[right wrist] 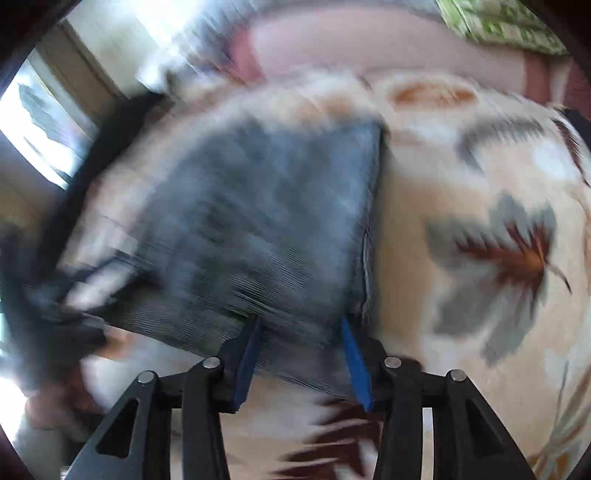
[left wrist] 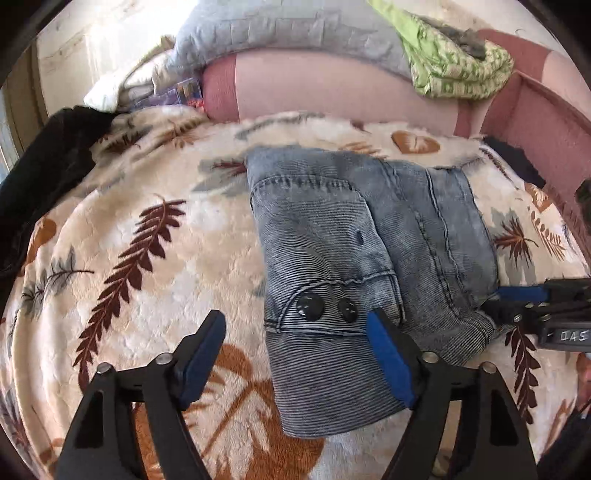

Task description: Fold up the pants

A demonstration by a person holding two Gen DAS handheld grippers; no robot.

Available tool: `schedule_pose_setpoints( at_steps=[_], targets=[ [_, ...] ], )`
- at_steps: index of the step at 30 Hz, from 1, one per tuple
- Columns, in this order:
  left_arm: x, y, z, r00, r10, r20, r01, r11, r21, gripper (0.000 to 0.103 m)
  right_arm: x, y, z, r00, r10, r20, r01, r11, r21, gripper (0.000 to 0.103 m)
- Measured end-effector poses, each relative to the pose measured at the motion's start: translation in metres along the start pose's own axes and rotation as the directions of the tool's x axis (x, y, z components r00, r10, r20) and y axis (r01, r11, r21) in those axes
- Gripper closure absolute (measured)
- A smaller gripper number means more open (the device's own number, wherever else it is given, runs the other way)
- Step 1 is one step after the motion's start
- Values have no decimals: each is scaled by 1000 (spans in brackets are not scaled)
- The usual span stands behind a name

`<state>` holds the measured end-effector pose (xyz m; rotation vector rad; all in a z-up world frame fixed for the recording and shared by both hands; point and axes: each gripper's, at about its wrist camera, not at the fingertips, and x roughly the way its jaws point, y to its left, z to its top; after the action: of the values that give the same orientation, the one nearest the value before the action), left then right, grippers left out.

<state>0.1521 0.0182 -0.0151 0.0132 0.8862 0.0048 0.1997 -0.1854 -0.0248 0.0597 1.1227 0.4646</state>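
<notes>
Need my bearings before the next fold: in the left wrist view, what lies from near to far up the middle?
Left gripper → folded jeans → leaf-print blanket → pink sofa back → grey pillow.

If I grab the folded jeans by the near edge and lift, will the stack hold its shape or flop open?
Likely floppy: the jeans are soft ribbed denim in loose layers, so the top fold would probably peel open. The waistband buttons suggest a thicker, heavier near end. The plush blanket under them probably grips, so pushing may bunch them instead of sliding.
</notes>
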Motion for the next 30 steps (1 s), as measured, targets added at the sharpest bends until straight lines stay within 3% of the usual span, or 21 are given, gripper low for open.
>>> schedule_pose_setpoints(
  at_steps=[3,5,6,8,11,13,15,16,17,18,23,27,30],
  targets=[
    [-17,6,8,999,-43,12,44,998,-35,22,-18,4,15,1000,-12,-4,12,1000,2,54],
    [-30,9,12,995,-66,68,70,995,-65,22,-32,8,29,999,-29,44,30,999,-18,52],
    [-31,7,12,995,-72,74,76,995,-62,20,-39,11,41,997,-22,78,24,999,-22,46],
    [-21,1,11,997,-67,40,68,997,-30,20,-44,17,61,992,-25,123,28,999,-20,36],
    [0,-11,3,999,-39,-29,40,998,41,20,-34,21,98,989,-13,145,15,1000,-11,36],
    [-2,-10,0,999,-47,-10,47,998,33,20,-9,22,119,985,-117,128,121,992,-30,36],
    [-1,-7,0,998,-62,-17,62,998,24,20,26,10,128,970,-239,49,241,970,-20,35],
    [1,-5,0,997,-73,-17,73,997,15,19,41,-1,128,974,-226,2,226,974,8,33],
    [2,-4,-1,997,-76,-21,76,997,9,19,47,-12,127,980,-197,-2,197,979,59,23],
    [3,-3,-1,997,-79,-23,79,997,1,18,45,-15,126,983,-185,11,184,980,78,21],
    [3,-2,-2,997,-80,-19,80,997,-10,18,12,-12,104,981,-173,86,168,984,61,21],
    [0,-2,-4,997,-76,-10,75,997,-15,17,-33,-9,61,979,-113,169,101,992,73,19],
    [-4,-3,-6,998,-63,-8,63,998,-25,17,-46,-7,26,983,-88,161,75,994,84,19]
  ],
)
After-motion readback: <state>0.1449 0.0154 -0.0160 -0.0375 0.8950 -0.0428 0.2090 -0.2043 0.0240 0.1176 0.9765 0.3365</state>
